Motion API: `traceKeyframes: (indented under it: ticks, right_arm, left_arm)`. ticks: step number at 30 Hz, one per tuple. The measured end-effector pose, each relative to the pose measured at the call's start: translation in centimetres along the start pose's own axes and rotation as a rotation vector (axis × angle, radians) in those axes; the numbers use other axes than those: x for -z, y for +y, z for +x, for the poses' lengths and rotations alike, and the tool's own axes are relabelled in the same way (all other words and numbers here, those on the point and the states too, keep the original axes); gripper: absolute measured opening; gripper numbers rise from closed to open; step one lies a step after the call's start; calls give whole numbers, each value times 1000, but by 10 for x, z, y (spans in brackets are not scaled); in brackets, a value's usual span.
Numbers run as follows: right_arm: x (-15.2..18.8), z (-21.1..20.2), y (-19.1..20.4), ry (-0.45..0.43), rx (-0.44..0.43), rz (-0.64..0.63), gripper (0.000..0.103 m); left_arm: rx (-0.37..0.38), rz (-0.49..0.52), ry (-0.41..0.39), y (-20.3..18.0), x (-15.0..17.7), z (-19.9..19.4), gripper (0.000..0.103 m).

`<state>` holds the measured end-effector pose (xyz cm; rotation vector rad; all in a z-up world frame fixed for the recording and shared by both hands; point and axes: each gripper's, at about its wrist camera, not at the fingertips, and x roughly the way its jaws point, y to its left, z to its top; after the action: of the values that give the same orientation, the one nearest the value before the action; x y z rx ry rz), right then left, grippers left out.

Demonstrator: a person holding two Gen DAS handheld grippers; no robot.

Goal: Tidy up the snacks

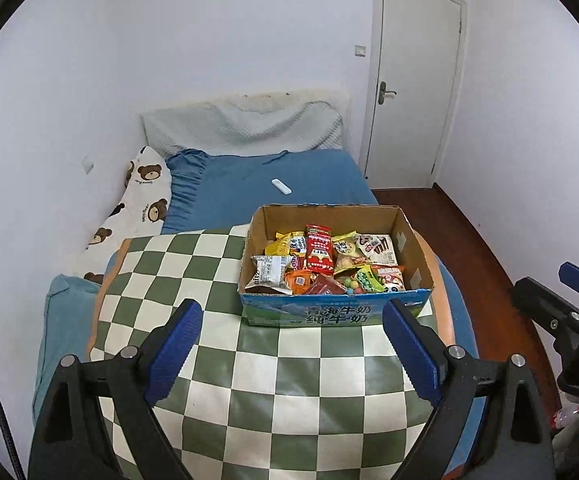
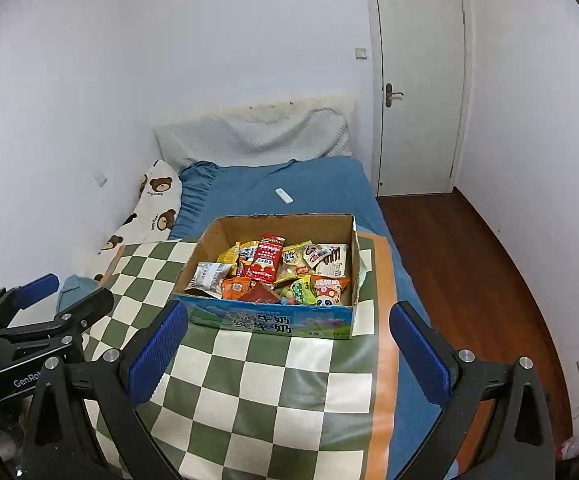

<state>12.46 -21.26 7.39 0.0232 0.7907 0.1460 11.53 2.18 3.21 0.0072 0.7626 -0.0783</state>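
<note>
left gripper (image 1: 291,346) is spread wide with nothing in it, hovering over the near end of the green-and-white checkered mat (image 1: 289,380) on the bed (image 1: 289,176). plenty of bare mat along its left edge and near edge. the cardboard box (image 1: 335,312), blue printed front, sits toward the mat's far right corner, packed with mixed snack packets (image 1: 319,254). it's ahead of both grippers, apart from them. right gripper (image 2: 289,350) is wide open too, holding nothing.
</note>
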Motion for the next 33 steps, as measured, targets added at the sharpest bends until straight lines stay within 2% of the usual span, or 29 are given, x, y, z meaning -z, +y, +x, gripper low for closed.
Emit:
traceKeyframes:
  ticks: [10,13,15,20,33]
  right_arm:
    - [1,5,0,12,5,-3,103]
    - [1,12,-2,12,14,3,103]
    - [0,19,-5,15,19,10,103]
    - [-3,44,-14,18,35,29,103]
    - [-15,115,-32,40,85,50,103]
  left_arm:
    - [-10,-7,-1,2,2,3,93]
    - [-7,-6,3,1,0,10,101]
    - [-16,-1,4,-1,-2,16,101]
    - [-35,-1,6,-2,-10,40,102]
    - [-71,-2,70,-3,-25,110,102]
